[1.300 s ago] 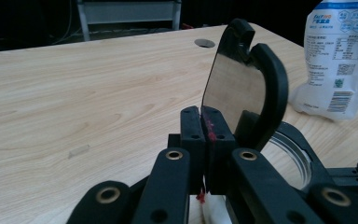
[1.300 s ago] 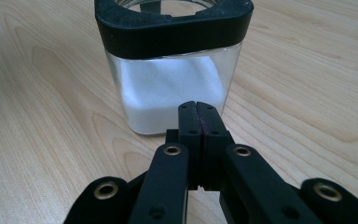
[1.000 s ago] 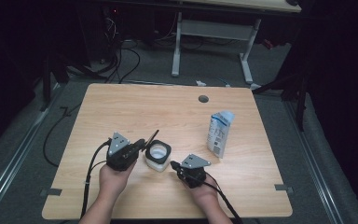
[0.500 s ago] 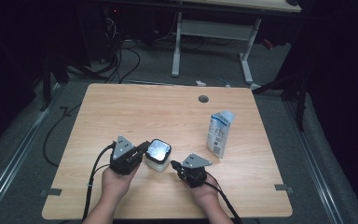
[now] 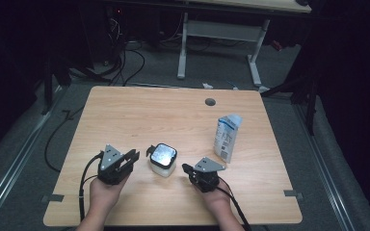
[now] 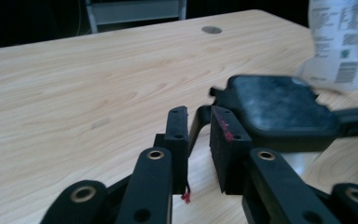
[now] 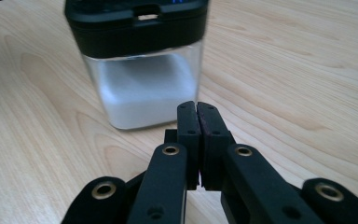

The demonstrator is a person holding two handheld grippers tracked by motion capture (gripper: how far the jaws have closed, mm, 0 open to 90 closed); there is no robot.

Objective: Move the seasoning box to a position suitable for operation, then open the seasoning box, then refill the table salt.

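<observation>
Left gripper (image 5: 134,156) sits just left of the clear container (image 5: 162,160), its jaws parted by a narrow gap that has just been widening; nothing lies between the pads, and the container's black lid latch stands just beyond the tips in the left gripper view. Right gripper (image 5: 185,168) sits just right of the container, jaws clenched pad to pad on nothing, tips pointed at the container's clear wall and apart from it. Container stands upright on the wooden table (image 5: 149,115), lid on, holding a white fill in its lower part. Milk carton (image 5: 227,138) stands upright to the container's right, well apart.
</observation>
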